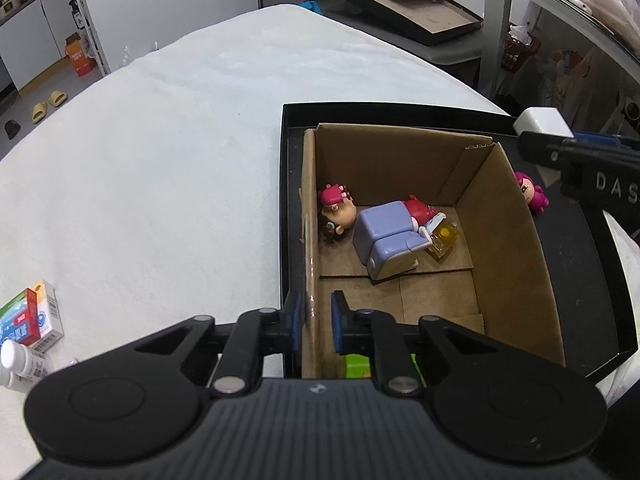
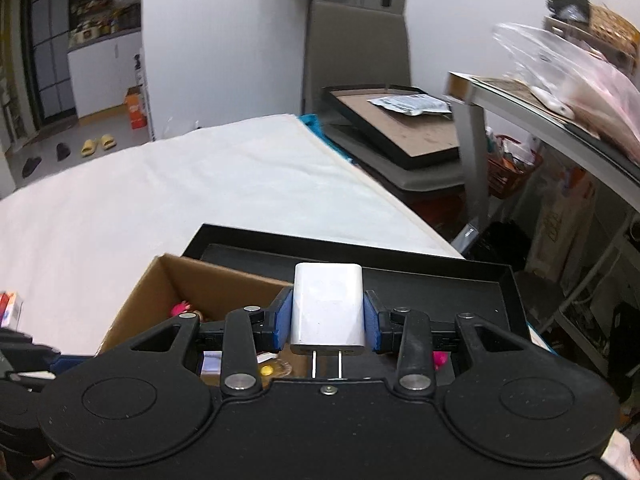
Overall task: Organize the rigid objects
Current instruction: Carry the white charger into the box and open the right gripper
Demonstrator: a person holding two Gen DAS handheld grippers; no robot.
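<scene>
Left gripper: lower centre of the left wrist view, jaws narrow, blue pads astride the left wall of the box; whether both pads press the wall I cannot tell
Right gripper: lower centre of its own view, clamped on the charger; also seen at the right edge of the left view
Charger: white, prongs pointing back at the camera, held above the box's right side and the tray
Box: brown cardboard, open top, standing inside the black tray, centre right of the left view
In the box: doll lying at the far left corner, purple block in the middle, yellow piece touching its right side, green piece at the near edge
Pink figure: on the tray just outside the box's right wall
Cloth: white, under the tray
Packets: lower left of the left view, on the cloth, with white bottles beside them
</scene>
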